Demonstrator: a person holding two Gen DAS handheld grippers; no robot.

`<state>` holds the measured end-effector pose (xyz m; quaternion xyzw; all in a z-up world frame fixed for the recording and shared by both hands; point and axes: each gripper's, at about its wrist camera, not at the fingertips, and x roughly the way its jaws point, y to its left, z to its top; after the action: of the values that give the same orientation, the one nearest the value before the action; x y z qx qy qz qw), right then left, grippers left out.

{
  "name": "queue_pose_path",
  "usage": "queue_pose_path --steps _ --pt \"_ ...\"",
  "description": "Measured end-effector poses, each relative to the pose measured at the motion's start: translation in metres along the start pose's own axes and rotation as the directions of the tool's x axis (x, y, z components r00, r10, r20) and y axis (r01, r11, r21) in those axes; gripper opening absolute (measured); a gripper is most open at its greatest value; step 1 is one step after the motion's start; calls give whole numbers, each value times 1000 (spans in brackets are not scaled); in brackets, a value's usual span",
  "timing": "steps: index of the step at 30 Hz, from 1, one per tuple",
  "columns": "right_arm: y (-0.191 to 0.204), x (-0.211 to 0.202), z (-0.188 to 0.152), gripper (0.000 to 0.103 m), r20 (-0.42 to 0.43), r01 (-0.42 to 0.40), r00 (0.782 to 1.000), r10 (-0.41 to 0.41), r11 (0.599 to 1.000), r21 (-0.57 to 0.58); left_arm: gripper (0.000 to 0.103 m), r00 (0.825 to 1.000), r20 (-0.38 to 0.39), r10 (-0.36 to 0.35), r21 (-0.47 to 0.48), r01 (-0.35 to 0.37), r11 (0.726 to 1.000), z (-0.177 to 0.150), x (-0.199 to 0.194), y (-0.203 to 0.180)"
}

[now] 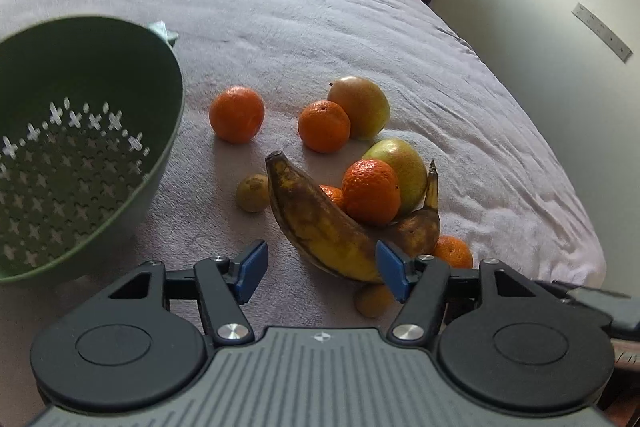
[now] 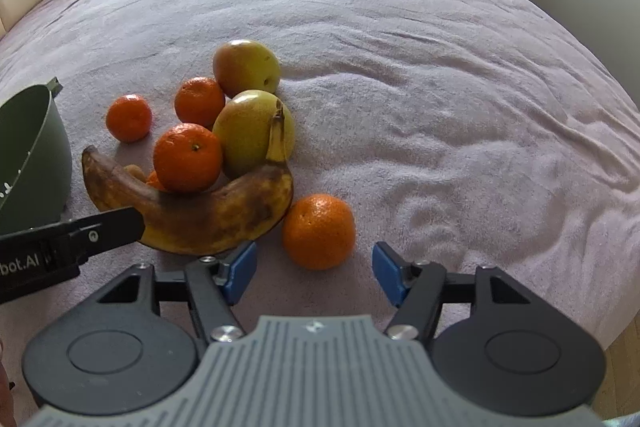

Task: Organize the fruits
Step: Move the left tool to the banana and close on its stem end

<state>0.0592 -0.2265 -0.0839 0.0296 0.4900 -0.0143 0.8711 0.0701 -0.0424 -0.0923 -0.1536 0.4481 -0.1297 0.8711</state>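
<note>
The green colander (image 1: pixel 80 155) at nine o'clock holds nothing visible. The brown-spotted banana (image 1: pixel 320 227) curls around a tangerine (image 1: pixel 371 191) at centre on the blanket (image 1: pixel 320 7). Left gripper (image 1: pixel 322 271) and right gripper (image 2: pixel 312 273) gape, gripping nothing.
</note>
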Motion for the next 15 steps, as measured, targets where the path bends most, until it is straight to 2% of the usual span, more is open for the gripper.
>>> queue_pose_path --steps 8,15 --pt "-5 14 5 62 -2 1 1000 -1 1000 17 75 999 -34 -31 -61 29 998 5 16 8" --pt "-12 22 9 61 -12 -25 1000 25 998 59 73 993 -41 -108 -105 103 989 9 22 10"
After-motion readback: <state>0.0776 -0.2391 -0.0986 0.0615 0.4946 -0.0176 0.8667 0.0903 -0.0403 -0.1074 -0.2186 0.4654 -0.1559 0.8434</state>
